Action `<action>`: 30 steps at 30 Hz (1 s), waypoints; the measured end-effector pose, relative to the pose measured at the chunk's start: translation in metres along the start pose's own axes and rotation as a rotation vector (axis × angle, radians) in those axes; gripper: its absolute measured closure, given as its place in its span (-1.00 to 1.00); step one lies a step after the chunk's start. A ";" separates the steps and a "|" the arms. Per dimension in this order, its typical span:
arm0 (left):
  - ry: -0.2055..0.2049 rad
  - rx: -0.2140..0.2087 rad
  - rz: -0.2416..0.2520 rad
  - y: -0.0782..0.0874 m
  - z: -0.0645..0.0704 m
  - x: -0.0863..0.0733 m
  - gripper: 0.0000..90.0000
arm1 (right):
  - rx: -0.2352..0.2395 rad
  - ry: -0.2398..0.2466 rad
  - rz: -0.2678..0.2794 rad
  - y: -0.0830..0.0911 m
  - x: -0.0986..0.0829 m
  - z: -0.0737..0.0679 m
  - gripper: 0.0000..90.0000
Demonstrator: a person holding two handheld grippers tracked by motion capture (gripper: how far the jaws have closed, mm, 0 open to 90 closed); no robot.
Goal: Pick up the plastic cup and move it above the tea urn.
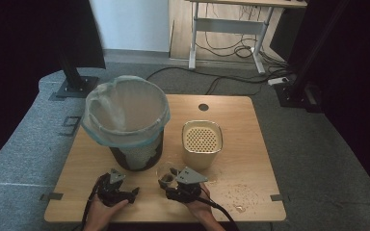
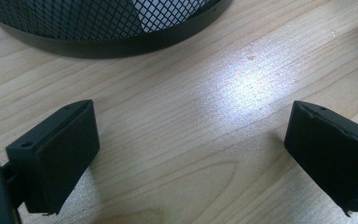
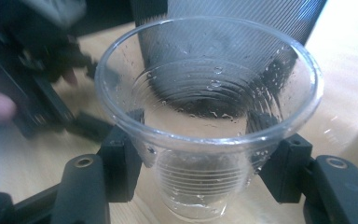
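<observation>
A clear plastic cup (image 3: 209,70) stands upright between the jaws of my right gripper (image 3: 205,163), which is shut on its lower wall; droplets cling to the inside. In the high view the cup (image 1: 165,174) and right gripper (image 1: 168,180) are near the table's front middle, just in front of the cream container. My left gripper (image 1: 131,192) rests low at the front left. Its jaws (image 2: 191,149) stand wide apart over bare wood with nothing between them, close to the base of the black mesh bin (image 2: 112,44).
The mesh bin (image 1: 125,120), lined with a clear bag, stands on the wooden table (image 1: 241,120) at left centre. A cream perforated container (image 1: 201,143) sits to its right. Wet specks (image 1: 236,192) dot the front right. The left gripper (image 3: 37,93) appears blurred beyond the cup.
</observation>
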State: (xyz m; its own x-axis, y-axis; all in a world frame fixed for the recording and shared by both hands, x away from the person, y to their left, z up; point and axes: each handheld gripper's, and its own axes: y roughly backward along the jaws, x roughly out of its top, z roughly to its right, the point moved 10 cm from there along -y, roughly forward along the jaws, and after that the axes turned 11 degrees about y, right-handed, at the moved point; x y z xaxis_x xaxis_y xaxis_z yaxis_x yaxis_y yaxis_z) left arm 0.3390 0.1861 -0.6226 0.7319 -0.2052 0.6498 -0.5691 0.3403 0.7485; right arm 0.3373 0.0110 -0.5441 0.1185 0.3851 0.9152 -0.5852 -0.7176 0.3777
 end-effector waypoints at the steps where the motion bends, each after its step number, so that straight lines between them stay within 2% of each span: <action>1: 0.000 0.000 0.000 0.000 0.000 0.000 -0.94 | -0.003 -0.004 0.016 0.008 0.008 0.003 -0.14; 3: 0.000 -0.001 0.002 0.000 0.000 0.000 -0.93 | -0.016 -0.011 0.037 0.020 0.018 0.008 -0.14; 4: 0.000 -0.001 0.002 0.000 0.000 0.000 -0.93 | -0.016 -0.011 0.037 0.020 0.018 0.008 -0.14; 5: -0.003 -0.001 0.002 0.000 0.000 0.000 -0.93 | -0.022 -0.026 0.069 0.035 0.030 0.014 -0.12; 7: -0.004 -0.001 0.000 0.000 0.000 0.000 -0.93 | -0.029 -0.027 0.088 0.045 0.039 0.021 -0.12; 10: -0.003 -0.002 0.001 0.001 0.000 0.000 -0.92 | -0.062 -0.009 0.114 0.062 0.055 0.037 -0.10; 14: -0.003 -0.002 0.002 0.001 0.000 0.000 -0.92 | -0.119 -0.015 0.128 0.078 0.070 0.060 -0.10; 20: -0.002 -0.003 0.004 0.001 0.001 0.000 -0.91 | -0.184 -0.058 0.129 0.091 0.083 0.095 -0.09; 25: -0.002 -0.003 0.004 0.001 0.001 0.000 -0.91 | -0.226 -0.062 0.121 0.093 0.088 0.123 -0.08; 26: -0.002 -0.003 0.004 0.001 0.001 0.000 -0.91 | -0.226 -0.062 0.121 0.093 0.088 0.123 -0.08; 27: -0.003 -0.003 0.004 0.001 0.001 0.000 -0.91 | -0.237 -0.064 0.115 0.092 0.089 0.134 -0.08; 30: -0.003 -0.003 0.004 0.001 0.001 0.000 -0.91 | -0.256 -0.059 0.111 0.091 0.091 0.147 -0.07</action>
State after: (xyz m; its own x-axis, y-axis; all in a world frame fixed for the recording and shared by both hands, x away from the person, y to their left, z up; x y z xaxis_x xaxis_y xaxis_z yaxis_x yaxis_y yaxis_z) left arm 0.3383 0.1857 -0.6222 0.7285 -0.2060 0.6533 -0.5711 0.3441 0.7453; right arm 0.4129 -0.1045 -0.4060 0.0846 0.2729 0.9583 -0.7797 -0.5806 0.2342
